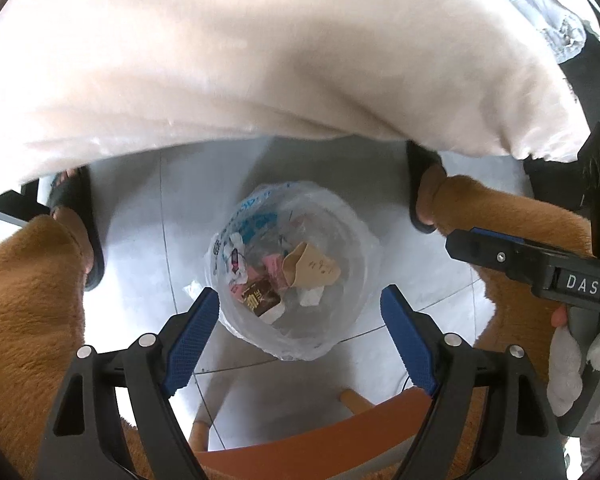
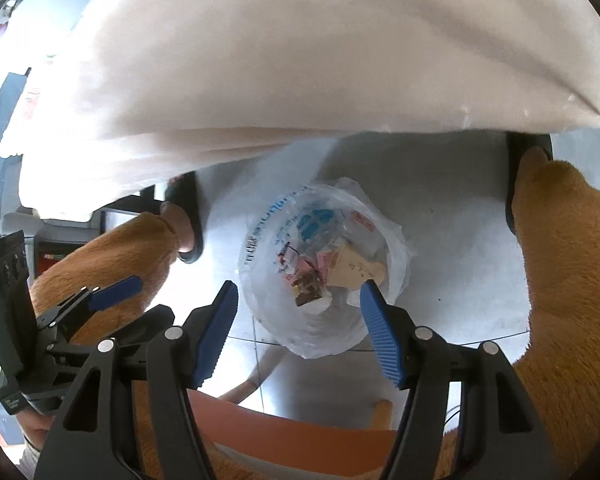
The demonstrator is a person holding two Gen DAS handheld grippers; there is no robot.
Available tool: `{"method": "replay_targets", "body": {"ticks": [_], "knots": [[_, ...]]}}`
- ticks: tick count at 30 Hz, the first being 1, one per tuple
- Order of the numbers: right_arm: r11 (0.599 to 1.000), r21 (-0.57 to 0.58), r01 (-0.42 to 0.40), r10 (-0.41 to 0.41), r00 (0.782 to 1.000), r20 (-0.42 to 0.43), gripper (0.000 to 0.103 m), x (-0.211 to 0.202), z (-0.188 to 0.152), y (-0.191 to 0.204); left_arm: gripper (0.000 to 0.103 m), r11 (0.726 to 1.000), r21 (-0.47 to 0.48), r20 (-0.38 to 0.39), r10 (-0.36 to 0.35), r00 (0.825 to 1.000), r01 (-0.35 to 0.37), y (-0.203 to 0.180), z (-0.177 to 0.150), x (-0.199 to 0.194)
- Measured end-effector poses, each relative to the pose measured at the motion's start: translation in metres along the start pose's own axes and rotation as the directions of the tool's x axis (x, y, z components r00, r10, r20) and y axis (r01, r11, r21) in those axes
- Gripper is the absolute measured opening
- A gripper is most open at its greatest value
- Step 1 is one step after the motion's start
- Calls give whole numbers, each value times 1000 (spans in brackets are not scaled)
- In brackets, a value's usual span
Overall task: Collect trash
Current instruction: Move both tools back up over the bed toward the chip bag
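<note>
**Both grippers empty above the trash bin**

While both grippers point steeply down, the bin (image 1: 296,280) stands on the grey tiled floor (image 1: 140,264) far below them, lined with a clear plastic bag (image 1: 352,236) that bears blue print. Inside it lie a crumpled brown paper piece (image 1: 310,270), a dark brown wrapper (image 1: 262,300), pink scraps (image 1: 274,266) and white scraps (image 1: 312,294).

In the left wrist view, the left gripper (image 1: 298,296) has its blue pads wide apart with nothing between them; the bin shows through the gap, well below the fingertips and untouched. At the right edge of that view, the right gripper's body is seen from the side.

In the right wrist view, the right gripper (image 2: 298,292) also stands with its jaws parted and empty. The bin (image 2: 324,268) shows through the gap and slightly to the right, with the right fingertip overlapping the brown paper (image 2: 354,268) in the picture only.

A person's legs in fuzzy brown trousers (image 1: 24,304) flank the bin left and right, feet in black slippers (image 1: 80,220). A pale cloth (image 1: 240,60) hangs over the far side, and an orange chair seat (image 1: 312,440) sits at the near edge.
</note>
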State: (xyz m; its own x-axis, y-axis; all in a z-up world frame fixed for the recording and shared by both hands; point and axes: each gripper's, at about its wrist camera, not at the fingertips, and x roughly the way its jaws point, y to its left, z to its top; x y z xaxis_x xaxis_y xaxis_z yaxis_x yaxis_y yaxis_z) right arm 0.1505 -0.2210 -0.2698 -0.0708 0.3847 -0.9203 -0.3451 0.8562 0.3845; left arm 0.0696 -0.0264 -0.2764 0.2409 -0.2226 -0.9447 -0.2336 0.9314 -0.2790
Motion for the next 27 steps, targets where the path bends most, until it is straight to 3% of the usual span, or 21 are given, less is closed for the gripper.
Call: {"method": "replay_targets", "body": {"ticks": [14,27], "knots": [[993,-115,-25,40,990,132,63,-79,4,32,81,999,52,159,-4,987,-4,-22,14,-83],[985,-166,-42,91,949,301,63,-138,63,49,81,996,72,333,24,943,-51,-20,82,-145]]}}
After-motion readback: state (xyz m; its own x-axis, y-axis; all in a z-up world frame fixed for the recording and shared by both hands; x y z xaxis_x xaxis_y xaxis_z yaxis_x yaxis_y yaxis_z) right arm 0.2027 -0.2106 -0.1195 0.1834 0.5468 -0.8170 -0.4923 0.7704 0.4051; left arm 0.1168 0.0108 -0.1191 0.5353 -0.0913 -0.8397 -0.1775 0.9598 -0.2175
